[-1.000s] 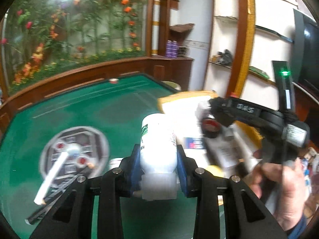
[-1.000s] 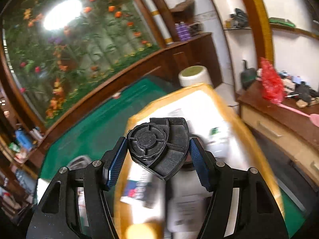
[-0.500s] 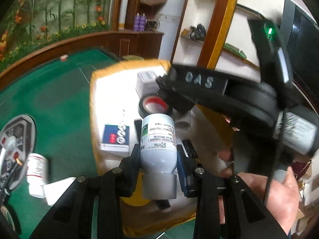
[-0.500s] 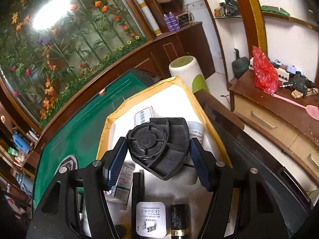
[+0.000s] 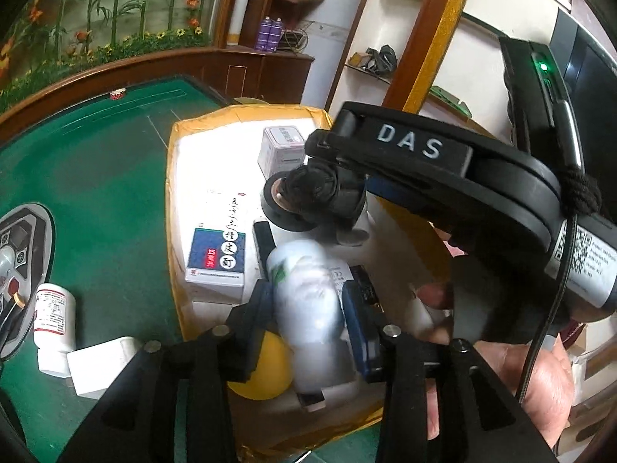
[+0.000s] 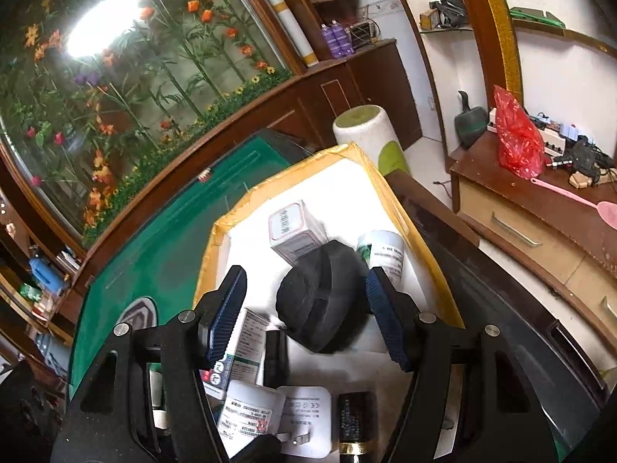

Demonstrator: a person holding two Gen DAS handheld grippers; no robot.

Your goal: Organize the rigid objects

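A yellow-rimmed white box (image 5: 171,177) on the green table holds several small objects. My left gripper (image 5: 306,308) is over its near end; a blurred white bottle (image 5: 304,297) sits between its widened pads and looks released. My right gripper (image 6: 304,308) is open above the box (image 6: 389,208); the black round part (image 6: 324,297) is blurred, dropping free between its fingers. It also shows in the left wrist view (image 5: 320,193) under the right gripper's tip.
In the box: a blue-and-white carton (image 5: 216,258), a small white carton (image 5: 281,148), black tape roll (image 5: 277,208), yellow ball (image 5: 262,366), white charger (image 6: 308,420). On the green table (image 5: 96,162) lie a white pill bottle (image 5: 52,328) and a white block (image 5: 104,366).
Both grippers have opened over the box. The black part has left the right gripper's pads and is falling. The white bottle is loose and blurred between the left pads.
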